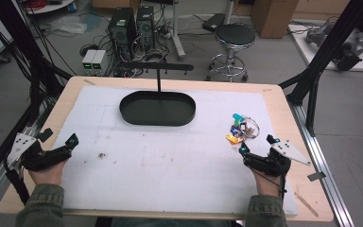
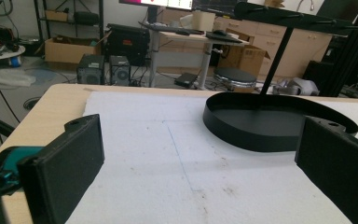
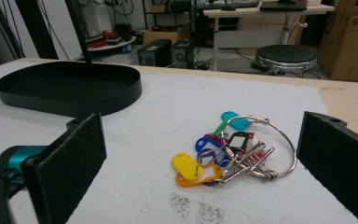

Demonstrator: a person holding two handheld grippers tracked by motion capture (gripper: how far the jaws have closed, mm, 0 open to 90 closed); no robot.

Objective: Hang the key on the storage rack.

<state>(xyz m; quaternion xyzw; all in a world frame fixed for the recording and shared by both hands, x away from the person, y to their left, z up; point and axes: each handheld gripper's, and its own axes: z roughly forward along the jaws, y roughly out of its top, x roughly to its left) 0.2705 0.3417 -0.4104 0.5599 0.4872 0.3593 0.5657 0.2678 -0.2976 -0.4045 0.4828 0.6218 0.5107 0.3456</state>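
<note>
A white mat (image 1: 170, 156) is spread over the wooden table (image 1: 52, 113). A black oval tray (image 1: 157, 109) is set on the mat toward its far edge, and a thin post (image 1: 159, 79) with a crossbar rises from the tray's far rim. The left gripper (image 1: 71, 140) is held low over the mat, well to the near left of the tray, with its jaws spread wide and nothing between them, as seen in the left gripper view. The right gripper (image 1: 257, 144) is held to the near right of the tray, its jaws likewise spread and empty. A key bunch (image 3: 233, 154) on a wire ring, with coloured tags, is laid on the mat to the right of the tray, just beyond the right gripper's tips and apart from them.
</note>
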